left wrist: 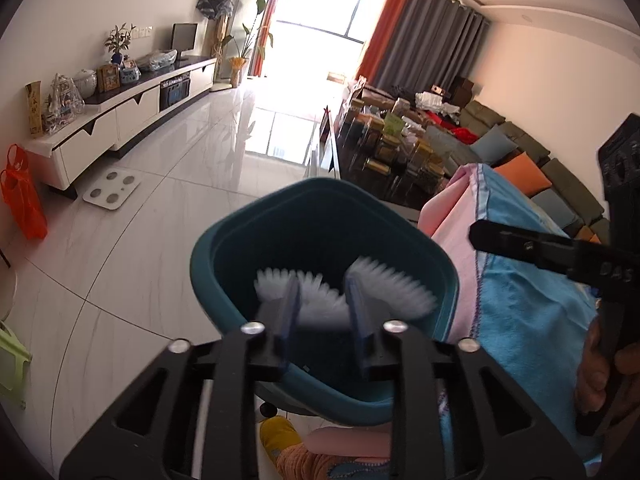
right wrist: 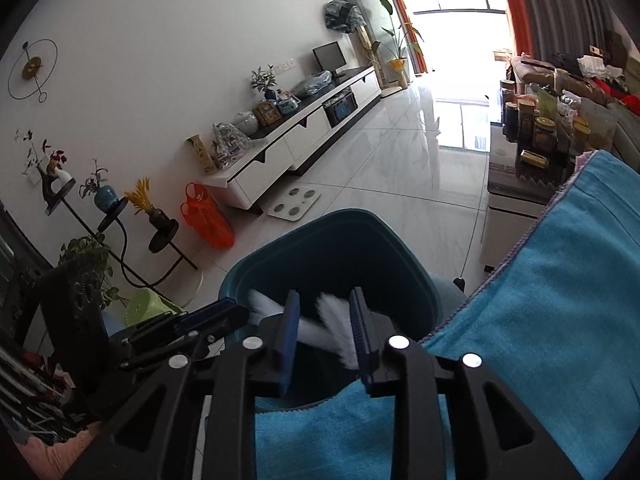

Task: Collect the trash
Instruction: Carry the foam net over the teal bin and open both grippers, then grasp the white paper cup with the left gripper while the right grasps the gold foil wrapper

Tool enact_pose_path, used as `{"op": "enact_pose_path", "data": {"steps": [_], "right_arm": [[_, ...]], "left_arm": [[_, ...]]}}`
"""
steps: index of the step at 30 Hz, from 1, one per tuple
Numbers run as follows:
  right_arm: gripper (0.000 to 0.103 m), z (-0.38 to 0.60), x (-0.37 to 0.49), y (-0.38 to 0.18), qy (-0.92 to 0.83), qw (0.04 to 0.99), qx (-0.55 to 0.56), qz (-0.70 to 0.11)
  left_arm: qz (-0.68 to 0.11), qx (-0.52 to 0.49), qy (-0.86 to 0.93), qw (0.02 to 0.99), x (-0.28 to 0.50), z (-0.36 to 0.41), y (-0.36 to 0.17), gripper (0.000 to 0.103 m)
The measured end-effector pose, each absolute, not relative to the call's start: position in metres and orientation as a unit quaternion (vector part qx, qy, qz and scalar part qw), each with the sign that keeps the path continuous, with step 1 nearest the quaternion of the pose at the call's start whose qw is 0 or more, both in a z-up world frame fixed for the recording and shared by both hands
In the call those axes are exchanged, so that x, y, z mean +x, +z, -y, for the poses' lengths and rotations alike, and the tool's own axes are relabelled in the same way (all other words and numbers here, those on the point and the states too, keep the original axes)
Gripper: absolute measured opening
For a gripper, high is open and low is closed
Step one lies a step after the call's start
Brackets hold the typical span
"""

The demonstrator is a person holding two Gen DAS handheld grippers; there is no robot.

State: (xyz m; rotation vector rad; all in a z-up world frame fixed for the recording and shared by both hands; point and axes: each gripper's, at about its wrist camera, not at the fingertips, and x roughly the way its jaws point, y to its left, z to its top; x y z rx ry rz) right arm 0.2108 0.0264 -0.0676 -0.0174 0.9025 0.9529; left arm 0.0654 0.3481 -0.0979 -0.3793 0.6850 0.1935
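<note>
A teal trash bin (left wrist: 224, 264) stands on the floor beside a table covered with a blue cloth (left wrist: 532, 312). White pleated paper trash (left wrist: 384, 280) lies inside it, blurred. My left gripper (left wrist: 326, 308) hangs over the bin mouth, fingers parted, nothing between them. In the right wrist view the same bin (right wrist: 280, 252) holds the white trash (right wrist: 332, 316). My right gripper (right wrist: 324, 320) is open and empty above the bin's near rim, at the edge of the blue cloth (right wrist: 560, 300). The left gripper shows at its left (right wrist: 216, 316).
A white TV cabinet (left wrist: 132, 112) runs along the left wall, with a white bathroom scale (left wrist: 112, 188) and an orange bag (left wrist: 24, 196) on the tiled floor. A cluttered coffee table (left wrist: 392, 148) and a sofa (left wrist: 540, 160) lie to the right. A green stool (right wrist: 148, 308) and a plant stand (right wrist: 120, 216) sit at left.
</note>
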Motion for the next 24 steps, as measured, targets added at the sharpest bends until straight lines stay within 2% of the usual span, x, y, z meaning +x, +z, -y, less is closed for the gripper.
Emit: {"op": "enact_pose_path", "data": {"steps": [1,4,6,9,11,14,15,16,24], "right_arm": [[0.026,-0.024,0.209,-0.066,0.442,0.794,-0.008,-0.417],[0.029,-0.016,0.206,-0.064,0.441,0.800,-0.009,-0.407],[0.036,-0.005,0.199,-0.059,0.441,0.806,-0.008,-0.396],[0.039,0.014,0.190,-0.046,0.441,0.815,-0.002,-0.376],[0.046,0.034,0.181,-0.036,0.440,0.823,0.002,-0.358],[0.050,0.067,0.165,-0.021,0.431,0.839,0.004,-0.331],[0.058,0.080,0.159,-0.016,0.425,0.846,0.006,-0.322],[0.061,0.096,0.151,-0.010,0.416,0.855,0.008,-0.311],[0.065,0.203,0.112,0.013,0.322,0.910,0.021,-0.261]], "left_arm": [[-0.335,-0.184,0.095,0.919,0.071,-0.346,-0.100,0.038],[-0.339,-0.181,0.104,0.917,0.080,-0.340,-0.105,0.042],[-0.332,-0.180,0.107,0.920,0.080,-0.335,-0.101,0.048],[-0.309,-0.165,0.103,0.931,0.067,-0.320,-0.090,0.059],[-0.290,-0.150,0.084,0.942,0.061,-0.304,-0.075,0.066],[-0.265,-0.127,0.043,0.955,0.053,-0.276,-0.053,0.073],[-0.258,-0.122,0.024,0.958,0.051,-0.265,-0.047,0.074],[-0.250,-0.115,-0.001,0.961,0.051,-0.250,-0.040,0.077],[-0.239,-0.055,-0.187,0.951,0.066,-0.121,-0.019,0.081]]}}
